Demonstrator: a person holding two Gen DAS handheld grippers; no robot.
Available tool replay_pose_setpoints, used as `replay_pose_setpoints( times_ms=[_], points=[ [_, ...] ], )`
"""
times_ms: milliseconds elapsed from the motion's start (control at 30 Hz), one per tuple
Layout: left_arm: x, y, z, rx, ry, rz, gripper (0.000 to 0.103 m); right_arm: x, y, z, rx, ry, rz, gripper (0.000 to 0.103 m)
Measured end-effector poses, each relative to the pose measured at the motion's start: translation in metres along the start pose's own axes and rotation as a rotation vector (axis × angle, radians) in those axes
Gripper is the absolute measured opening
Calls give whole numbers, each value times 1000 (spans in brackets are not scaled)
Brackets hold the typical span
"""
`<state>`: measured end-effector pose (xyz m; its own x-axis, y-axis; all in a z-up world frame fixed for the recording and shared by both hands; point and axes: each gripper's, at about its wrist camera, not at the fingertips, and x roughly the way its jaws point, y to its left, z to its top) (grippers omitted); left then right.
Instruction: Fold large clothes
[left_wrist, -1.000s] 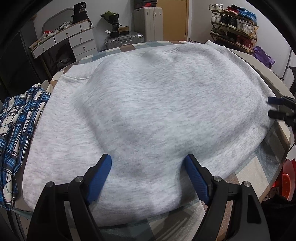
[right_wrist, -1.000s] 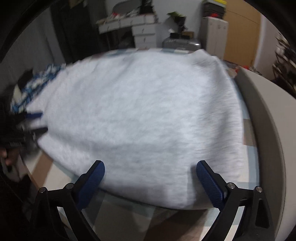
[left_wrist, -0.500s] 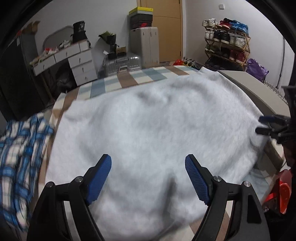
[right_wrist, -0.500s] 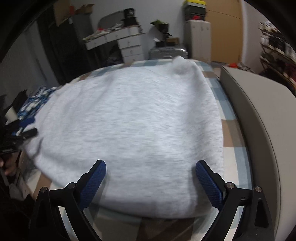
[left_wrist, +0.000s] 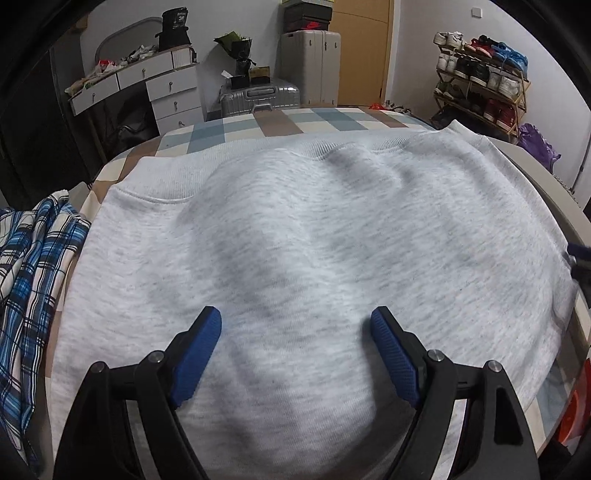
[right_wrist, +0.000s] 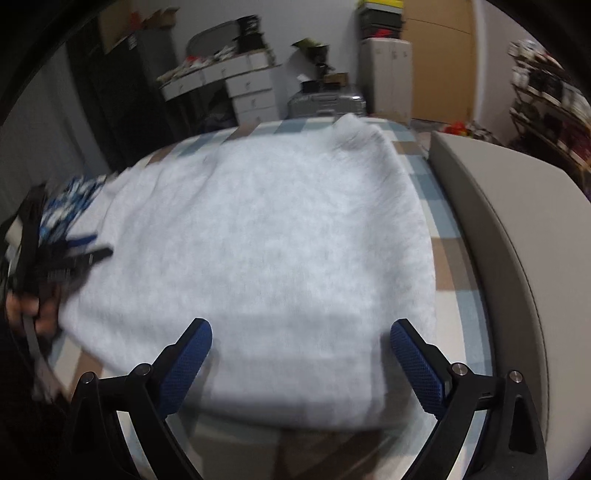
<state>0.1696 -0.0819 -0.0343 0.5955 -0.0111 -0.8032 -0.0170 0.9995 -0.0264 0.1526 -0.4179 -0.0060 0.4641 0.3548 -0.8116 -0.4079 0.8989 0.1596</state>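
Grey sweatshirt (left_wrist: 314, 240) is lying spread flat over the checked desk (left_wrist: 280, 123), a plaid shirt (left_wrist: 33, 258) bunching at its left edge. Left gripper (left_wrist: 295, 332) and right gripper (right_wrist: 301, 339) are both hovering over the near hem, jaws standing wide, gripping nothing.

Light grey heathered sweatshirt (left_wrist: 314, 258) spread flat, faintly rumpled, covering most of checked bed (left_wrist: 280, 122); ribbed band at far edge, near hem at bed's near edge.
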Motion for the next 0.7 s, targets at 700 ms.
replay_pose_setpoints(
  times_ms=[700],
  points=[
    [-2,-1,-2,-29,-45,-45,82,83,69,64,-82,201,-115,97]
  ],
)
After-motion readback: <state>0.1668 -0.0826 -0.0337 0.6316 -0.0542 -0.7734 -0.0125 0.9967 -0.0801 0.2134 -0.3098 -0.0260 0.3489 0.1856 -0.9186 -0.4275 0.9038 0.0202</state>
